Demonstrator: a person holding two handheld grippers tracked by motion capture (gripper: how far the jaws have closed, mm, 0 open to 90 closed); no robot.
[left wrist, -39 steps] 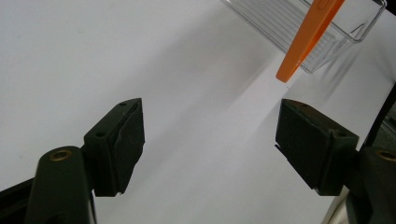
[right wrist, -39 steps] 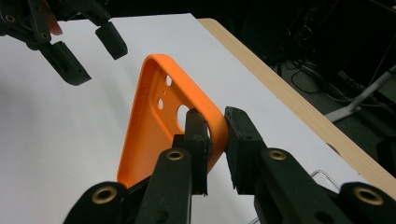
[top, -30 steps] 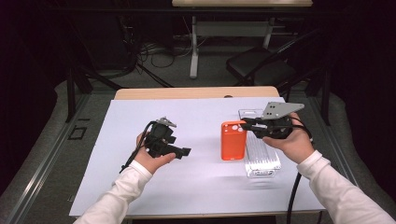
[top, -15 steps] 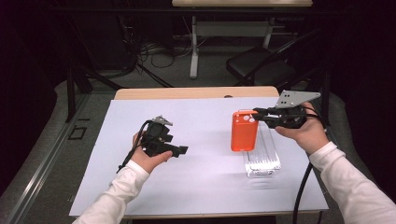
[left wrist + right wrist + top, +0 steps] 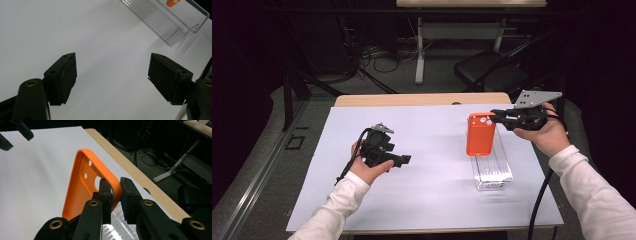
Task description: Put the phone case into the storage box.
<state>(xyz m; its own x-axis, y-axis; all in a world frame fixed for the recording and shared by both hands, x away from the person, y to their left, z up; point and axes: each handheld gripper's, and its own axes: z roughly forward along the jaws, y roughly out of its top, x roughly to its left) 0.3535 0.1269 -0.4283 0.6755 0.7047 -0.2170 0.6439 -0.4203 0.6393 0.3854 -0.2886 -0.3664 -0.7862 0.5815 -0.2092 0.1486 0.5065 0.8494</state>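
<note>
- Dark clutter of cables and a chair lies behind the white-covered bench [image 5: 432,200].
- An orange phone case [image 5: 480,134], thin, light and flexible, is pinched at its top corner by the right tongs [image 5: 493,116], above the clear ribbed plastic tray [image 5: 493,167] at 3 o'clock.
- A firmer hold is judged possible along the rim.
- The left tongs [image 5: 112,75] are held agape, empty.

The phone case [image 5: 480,135] hangs upright at the table's [image 5: 412,100] right side, pinched at its far top corner by the right gripper [image 5: 495,117], just above the clear tray [image 5: 492,167]. The left gripper [image 5: 404,159] sits well apart, to the left.
</note>
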